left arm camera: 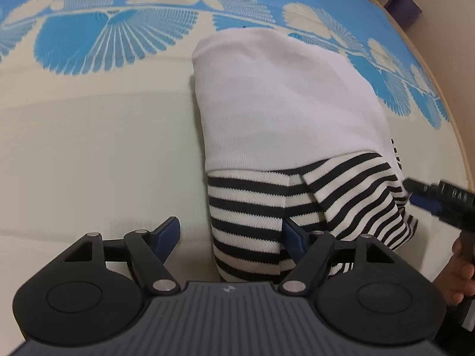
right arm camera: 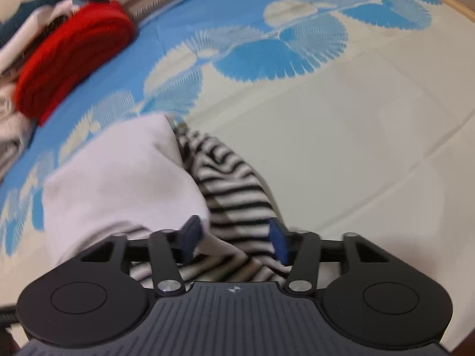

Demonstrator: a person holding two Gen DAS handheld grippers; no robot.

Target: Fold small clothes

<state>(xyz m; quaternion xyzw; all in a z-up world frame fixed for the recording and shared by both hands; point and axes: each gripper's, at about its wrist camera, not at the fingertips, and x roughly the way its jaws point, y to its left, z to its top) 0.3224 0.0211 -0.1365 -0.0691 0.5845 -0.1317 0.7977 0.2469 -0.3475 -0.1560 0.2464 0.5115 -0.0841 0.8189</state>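
Blue-patterned mat (left arm camera: 89, 44) throughout; only right wrist shows red folded cloth (right arm camera: 74, 56).

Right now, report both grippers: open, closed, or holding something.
Left gripper: open, holding nothing; the striped garment lies between its fingers.
Right gripper: open, over the same garment, not gripping it.

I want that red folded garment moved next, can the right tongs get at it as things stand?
Probably yes. The right tongs stand open over the striped garment, gripping nothing, and the red folded garment lies beyond on the blue patterned mat with nothing between them.
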